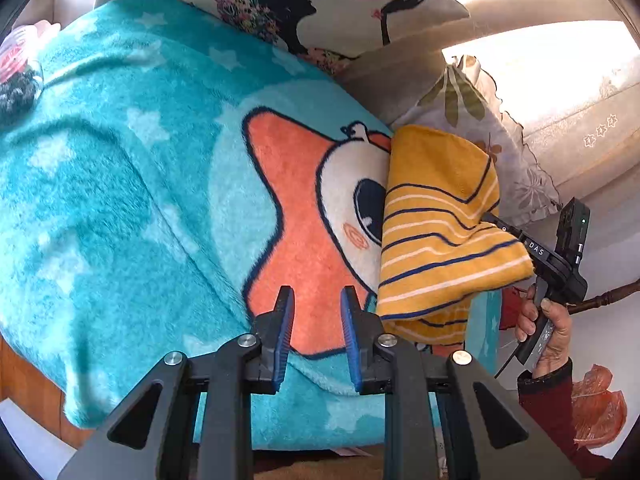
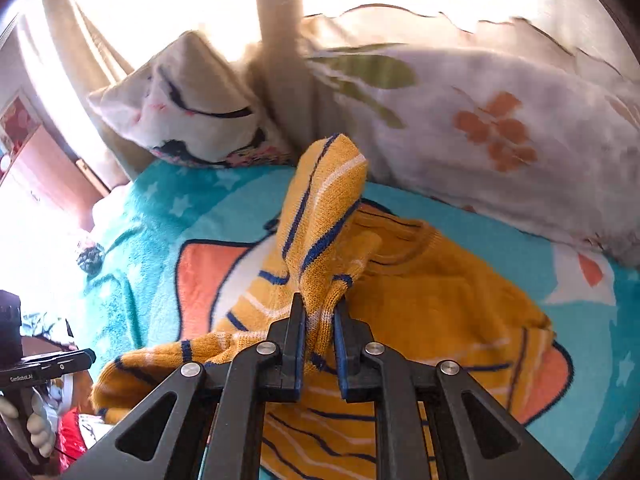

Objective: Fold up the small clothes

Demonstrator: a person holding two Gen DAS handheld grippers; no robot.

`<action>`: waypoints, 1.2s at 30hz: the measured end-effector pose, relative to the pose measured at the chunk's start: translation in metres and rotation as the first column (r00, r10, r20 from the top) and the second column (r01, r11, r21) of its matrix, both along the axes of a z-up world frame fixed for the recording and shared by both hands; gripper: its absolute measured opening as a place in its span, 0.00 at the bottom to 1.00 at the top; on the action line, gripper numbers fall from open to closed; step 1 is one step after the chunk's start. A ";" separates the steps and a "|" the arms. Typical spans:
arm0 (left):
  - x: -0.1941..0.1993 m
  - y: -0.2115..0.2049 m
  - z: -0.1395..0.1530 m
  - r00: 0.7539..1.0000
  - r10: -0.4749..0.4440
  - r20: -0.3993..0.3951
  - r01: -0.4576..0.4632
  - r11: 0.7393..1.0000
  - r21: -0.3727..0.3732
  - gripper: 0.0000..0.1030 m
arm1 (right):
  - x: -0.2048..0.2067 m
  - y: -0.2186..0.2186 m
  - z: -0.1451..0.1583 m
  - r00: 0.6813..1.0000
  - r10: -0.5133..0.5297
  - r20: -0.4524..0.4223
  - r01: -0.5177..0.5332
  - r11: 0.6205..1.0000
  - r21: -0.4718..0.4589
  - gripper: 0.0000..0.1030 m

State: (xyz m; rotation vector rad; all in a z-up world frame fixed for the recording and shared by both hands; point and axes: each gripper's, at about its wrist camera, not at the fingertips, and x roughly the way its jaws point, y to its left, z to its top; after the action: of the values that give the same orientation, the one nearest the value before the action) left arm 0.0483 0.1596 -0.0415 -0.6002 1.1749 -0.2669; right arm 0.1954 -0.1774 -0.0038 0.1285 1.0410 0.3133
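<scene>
A small mustard-yellow sweater [image 2: 432, 292] with navy and white stripes lies on a teal blanket [image 2: 160, 216] printed with an orange star. My right gripper [image 2: 320, 316] is shut on a striped part of the sweater, and the cloth stands up in a peak in front of the fingers. In the left wrist view the sweater [image 1: 436, 224] hangs lifted and folded over at the right, hiding the right gripper's fingertips. My left gripper [image 1: 318, 312] hovers over the orange star [image 1: 296, 200], left of the sweater, with a narrow gap between its blue pads and nothing in it.
Printed pillows [image 1: 320, 4] and a floral cushion [image 2: 500, 128] lean along the blanket's far edge, in front of bright curtains. A hand [image 1: 548, 328] in a dark red sleeve holds the right tool's handle. The blanket's near edge [image 1: 120, 400] drops over a wooden frame.
</scene>
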 end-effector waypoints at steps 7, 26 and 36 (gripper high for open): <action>0.002 -0.078 -0.009 0.994 -0.092 -0.059 0.092 0.996 -0.010 0.21 | -0.027 -0.102 -0.061 0.986 -0.135 -0.098 0.135 0.991 -0.002 0.13; 0.009 -0.160 0.007 0.982 -0.186 -0.033 0.189 0.975 0.114 0.21 | -0.097 -0.095 -0.074 0.983 -0.126 -0.135 0.154 0.962 0.223 0.09; 0.053 -0.197 0.004 0.964 -0.265 0.005 0.261 0.953 0.154 0.23 | -0.130 -0.137 -0.124 0.934 -0.226 -0.278 0.301 0.917 0.263 0.07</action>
State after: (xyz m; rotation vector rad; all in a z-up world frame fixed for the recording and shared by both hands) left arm 0.1011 -0.0369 -0.0372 -0.3048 1.2387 -0.4063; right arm 0.0657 -0.3139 -0.1278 0.5938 1.1961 0.2093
